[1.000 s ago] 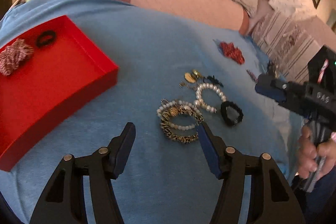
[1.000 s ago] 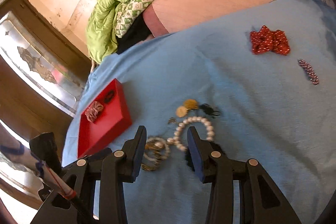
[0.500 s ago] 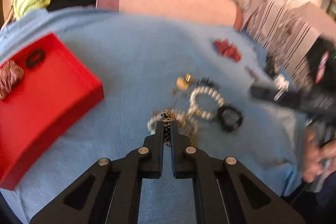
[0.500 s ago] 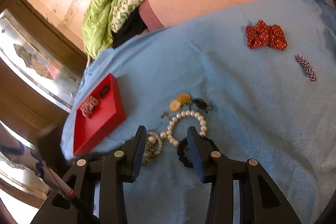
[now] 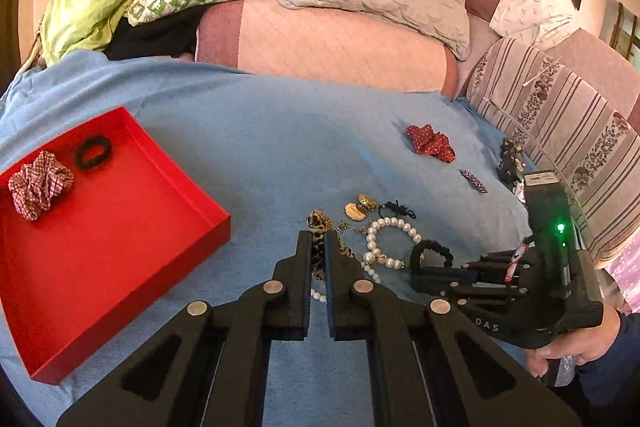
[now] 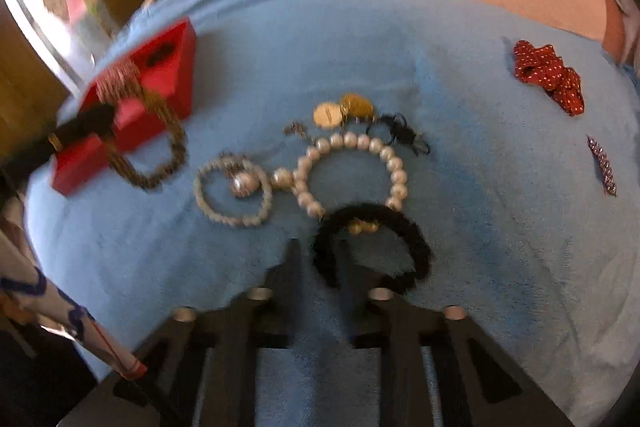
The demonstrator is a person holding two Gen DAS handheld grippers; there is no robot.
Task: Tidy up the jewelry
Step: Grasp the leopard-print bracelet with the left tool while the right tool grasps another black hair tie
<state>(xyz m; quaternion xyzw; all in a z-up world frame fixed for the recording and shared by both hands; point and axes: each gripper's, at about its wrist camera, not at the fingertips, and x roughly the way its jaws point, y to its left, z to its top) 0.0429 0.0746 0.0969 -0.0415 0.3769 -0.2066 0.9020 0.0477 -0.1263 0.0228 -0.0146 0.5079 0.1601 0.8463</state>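
Jaws of the left gripper (image 5: 318, 247) are pinched tight on a leopard-print bracelet (image 5: 319, 223), which hangs lifted above the blue bedspread (image 5: 260, 147), near the red tray (image 5: 132, 227). On the right gripper (image 6: 318, 259) the jaws stand nearly closed around one side of a black hair tie (image 6: 408, 227) lying on the bedspread; blur hides whether they actually clamp it. Just beside the tie lie a pearl bracelet (image 6: 394, 167), a smaller bead bracelet (image 6: 228, 215) and two gold pendants (image 6: 328, 115). Inside the tray sit a checked scrunchie (image 5: 40, 183) and a second black hair band (image 5: 93, 151).

Left tool (image 5: 318, 247) now clamped on leopard-print bangle (image 5: 319, 227), lifted; right tool (image 6: 316, 259) narrowed around black scrunchie (image 6: 372, 247).
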